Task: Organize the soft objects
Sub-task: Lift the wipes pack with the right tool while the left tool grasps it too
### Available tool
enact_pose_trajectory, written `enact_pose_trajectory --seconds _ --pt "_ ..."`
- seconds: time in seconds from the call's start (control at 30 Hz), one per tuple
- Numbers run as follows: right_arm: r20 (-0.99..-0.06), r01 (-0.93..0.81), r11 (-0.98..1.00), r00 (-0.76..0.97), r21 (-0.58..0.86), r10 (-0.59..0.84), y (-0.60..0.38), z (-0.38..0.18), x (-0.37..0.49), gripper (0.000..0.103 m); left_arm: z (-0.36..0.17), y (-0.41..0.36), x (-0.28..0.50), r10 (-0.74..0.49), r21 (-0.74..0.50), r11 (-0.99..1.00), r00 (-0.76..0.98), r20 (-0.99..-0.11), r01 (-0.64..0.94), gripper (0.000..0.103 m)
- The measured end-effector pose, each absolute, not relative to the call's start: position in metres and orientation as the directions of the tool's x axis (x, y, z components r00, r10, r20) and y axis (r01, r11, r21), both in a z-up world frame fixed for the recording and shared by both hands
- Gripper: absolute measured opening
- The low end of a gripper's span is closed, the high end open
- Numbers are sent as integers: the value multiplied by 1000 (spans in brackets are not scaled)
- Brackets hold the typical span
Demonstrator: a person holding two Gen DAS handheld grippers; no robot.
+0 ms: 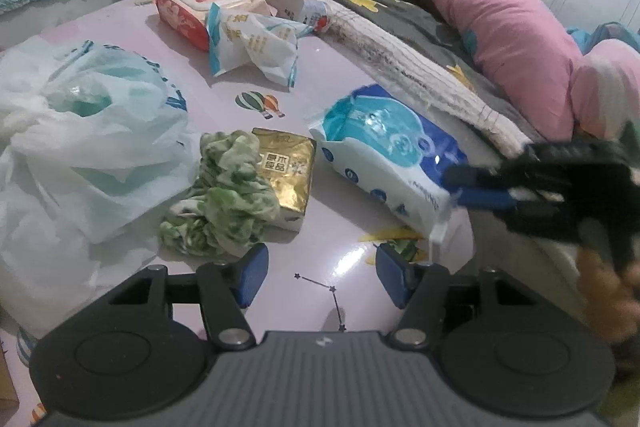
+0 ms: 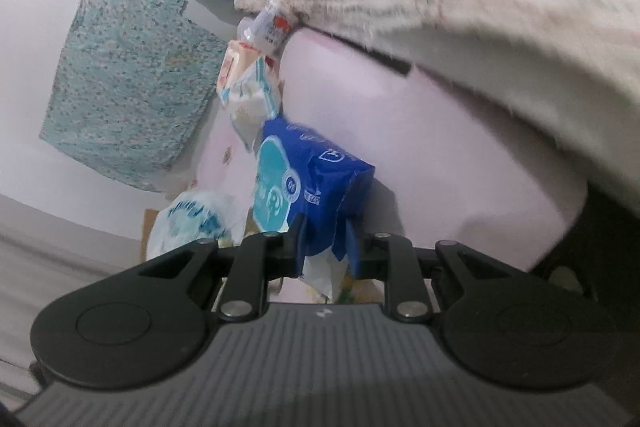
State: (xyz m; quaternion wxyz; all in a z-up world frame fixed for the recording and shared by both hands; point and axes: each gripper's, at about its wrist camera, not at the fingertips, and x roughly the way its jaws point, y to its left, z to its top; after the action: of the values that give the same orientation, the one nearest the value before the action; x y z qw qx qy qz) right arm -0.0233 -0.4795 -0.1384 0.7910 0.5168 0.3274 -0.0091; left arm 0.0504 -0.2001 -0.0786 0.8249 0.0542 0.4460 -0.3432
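Far left, white plastic bag (image 1: 80, 155) slumped on the pink table (image 1: 320, 107); green cloth (image 1: 224, 191) near centre. Left gripper (image 1: 316, 277) half-wide, empty. Right gripper (image 2: 326, 247) pinched narrow on blue tissue pack (image 2: 308, 175), mid-carry; next, probably lowering it beside the other packs

Left gripper (image 1: 322, 277): pointed steeply downward, blue pads set apart, nothing between them, touching nothing. Right gripper (image 2: 328, 251): angled downward and rolled to one side, jaws drawn close, pinching the end of a blue and white pack (image 2: 308, 183); a hand (image 1: 608, 291) behind it, blurred.
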Motion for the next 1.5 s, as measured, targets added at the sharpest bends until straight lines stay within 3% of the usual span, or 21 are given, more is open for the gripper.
enact_pose_trajectory --seconds 0.13,0.4,0.53,0.83,1.37,1.5 --pt "-515 330 456 770 826 376 -471 -139 -36 24 -77 -206 49 -530 -224 749 360 -768 624 60" --pt "-477 227 592 824 773 307 -489 -88 -49 46 -76 -215 53 -595 -310 700 285 -751 644 63" --pt "-461 211 605 837 768 293 -505 -84 -18 47 -76 -223 57 -625 -353 673 245 -741 650 71" --pt "-537 248 614 771 749 342 -503 -117 45 47 -82 -248 67 -633 -389 649 180 -753 654 71" --pt "-530 248 544 718 801 453 -490 -134 18 48 -85 -263 69 -600 -343 643 172 -781 684 78" --pt "-532 255 551 730 794 429 -496 -133 21 48 -87 -271 73 -571 -307 656 187 -800 690 85"
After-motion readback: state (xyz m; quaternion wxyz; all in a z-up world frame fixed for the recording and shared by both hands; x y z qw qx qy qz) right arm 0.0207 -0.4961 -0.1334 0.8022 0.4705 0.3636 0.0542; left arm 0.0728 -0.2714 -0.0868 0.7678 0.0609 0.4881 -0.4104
